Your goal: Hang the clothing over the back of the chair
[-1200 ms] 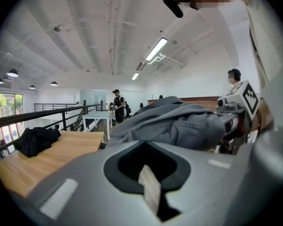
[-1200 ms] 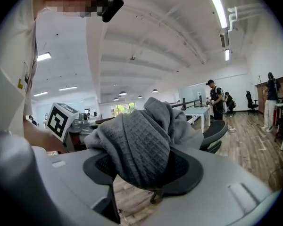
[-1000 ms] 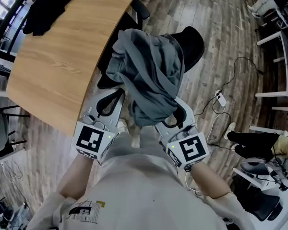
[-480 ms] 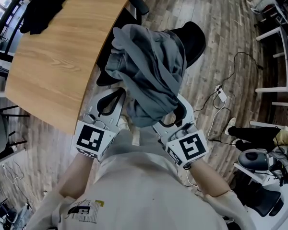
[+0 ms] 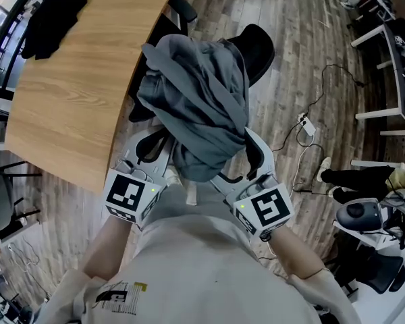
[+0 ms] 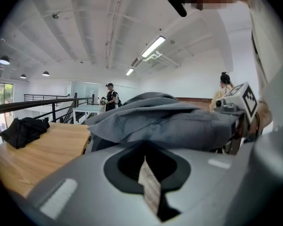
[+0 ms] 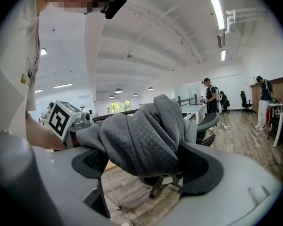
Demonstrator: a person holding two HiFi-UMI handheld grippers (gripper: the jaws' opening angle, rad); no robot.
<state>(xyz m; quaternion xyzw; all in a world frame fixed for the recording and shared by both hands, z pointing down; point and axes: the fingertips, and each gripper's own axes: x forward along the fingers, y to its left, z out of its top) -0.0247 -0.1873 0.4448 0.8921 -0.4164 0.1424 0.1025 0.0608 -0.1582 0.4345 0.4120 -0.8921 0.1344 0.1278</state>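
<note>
Your right gripper (image 5: 246,150) has just been opening its jaws, the grey clothing (image 5: 202,100) slack between them and shifted chairward (image 5: 258,49); your left gripper (image 5: 155,146) stays clamped on it.

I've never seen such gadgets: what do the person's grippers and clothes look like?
Both the left gripper and right gripper are pale grey plastic with dark cut-outs; each carries a cube of black-and-white square markers and a small green light. The person wears a pale printed T-shirt.

cream printed t-shirt (image 5: 209,268), black-white marker cubes (image 5: 129,196)
</note>
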